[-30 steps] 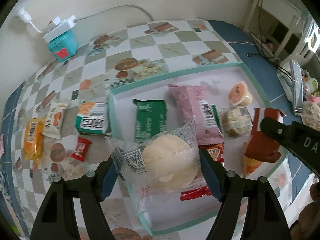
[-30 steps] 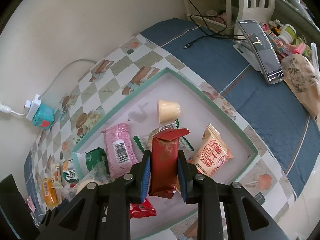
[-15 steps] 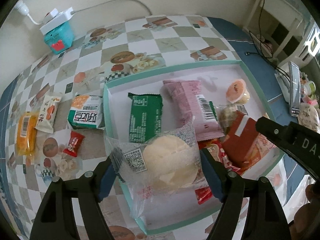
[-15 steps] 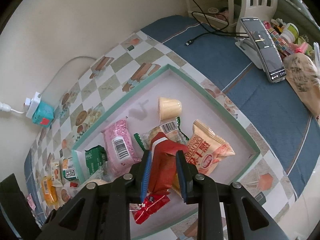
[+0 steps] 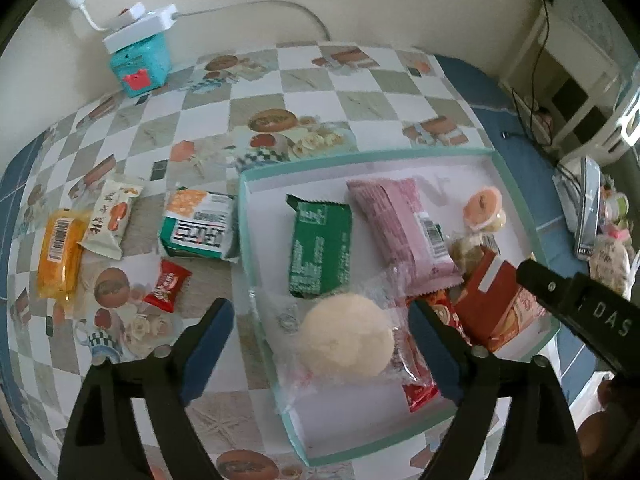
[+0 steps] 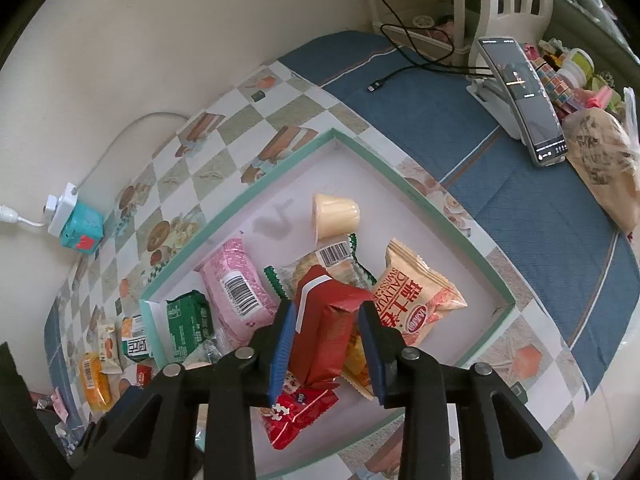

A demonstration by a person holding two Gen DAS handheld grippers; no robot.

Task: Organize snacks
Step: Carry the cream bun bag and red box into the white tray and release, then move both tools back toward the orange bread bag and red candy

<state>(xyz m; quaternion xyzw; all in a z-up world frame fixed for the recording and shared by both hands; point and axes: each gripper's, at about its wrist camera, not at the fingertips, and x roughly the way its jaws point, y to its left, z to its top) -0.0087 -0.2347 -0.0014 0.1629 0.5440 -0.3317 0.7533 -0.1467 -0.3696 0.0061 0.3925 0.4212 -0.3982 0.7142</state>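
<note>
A teal-rimmed tray point(image 5: 360, 158) with a white floor holds several snacks. A round pale bun in a clear wrapper point(image 5: 344, 344) lies in its near left corner, between the fingers of my left gripper point(image 5: 320, 344). Those jaws are opening and the blue pads stand clear of the wrapper. In the right wrist view a red packet point(image 6: 328, 328) leans on other snacks in the tray point(image 6: 400, 184). My right gripper point(image 6: 326, 344) straddles it, jaws opening, with small gaps at both pads.
Left of the tray lie an orange packet point(image 5: 60, 252), a white packet point(image 5: 112, 216), a green-and-white pack point(image 5: 198, 228) and a small red candy point(image 5: 166, 286). A teal box with a power strip point(image 5: 140, 60) sits by the wall. A phone on a stand point(image 6: 520, 96) stands to the right.
My left jaws have spread and let go of the bun, which now lies in the tray. The right gripper lowered the red packet onto the snacks and its jaws have parted.
</note>
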